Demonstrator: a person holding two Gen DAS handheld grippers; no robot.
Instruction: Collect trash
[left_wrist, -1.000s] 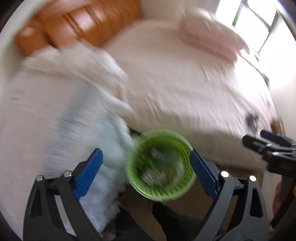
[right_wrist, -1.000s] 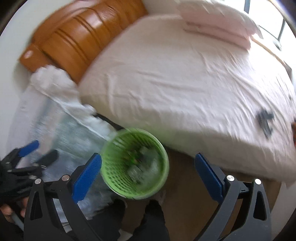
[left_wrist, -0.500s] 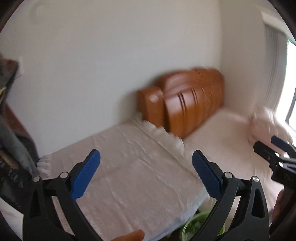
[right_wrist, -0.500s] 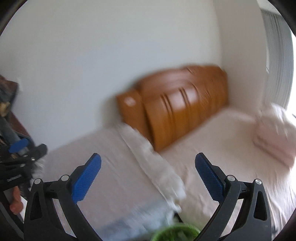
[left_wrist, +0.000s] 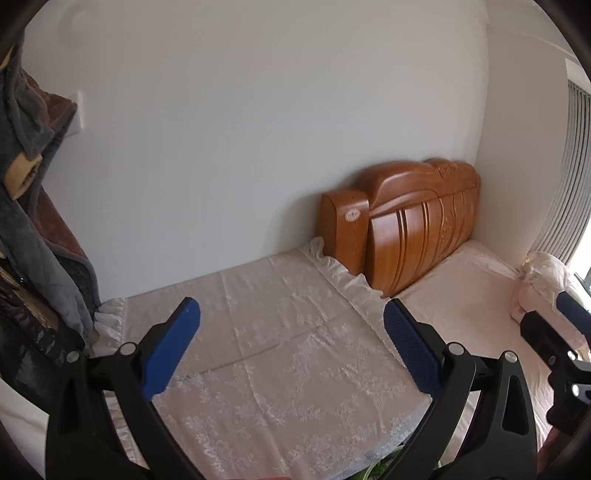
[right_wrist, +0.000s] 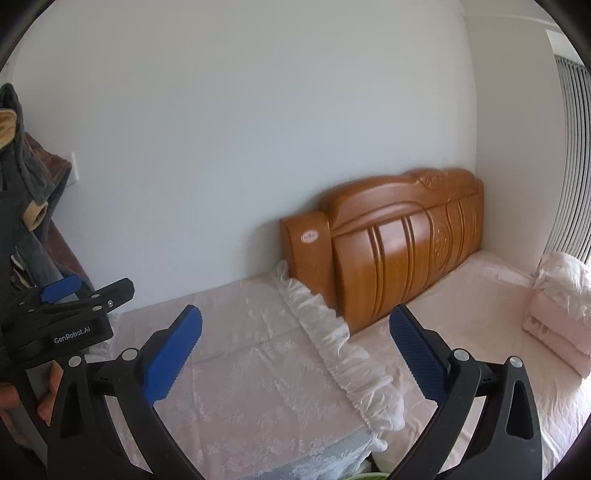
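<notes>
Above a lace-covered table (left_wrist: 295, 369), the left gripper (left_wrist: 291, 354) hangs with its blue pads spread wide — nothing between them. Right gripper (right_wrist: 295, 350): same state, jaws released and empty, held over the table's frilled edge (right_wrist: 332, 347) where it meets the bed (right_wrist: 491, 306).

Both cameras face a plain white wall (left_wrist: 258, 129). Wooden headboard (right_wrist: 399, 251) stands against it at the far end of the bed; a small oval sticker shows on its left panel. Folded pink bedding (right_wrist: 557, 306) lies on the mattress at right, beside the vertical blinds (right_wrist: 576, 166).

Dark and brown clothes (left_wrist: 33, 206) hang at the left edge of the left view. In the right view the left gripper's body appears at far left, with part of a hand (right_wrist: 48, 391) gripping it; in the left view the right gripper's tips show at the right edge.

Trash: only a thin green sliver of the basket (left_wrist: 380, 472) shows at the bottom edge of the left view, below the table's near edge — its contents cannot be seen.
</notes>
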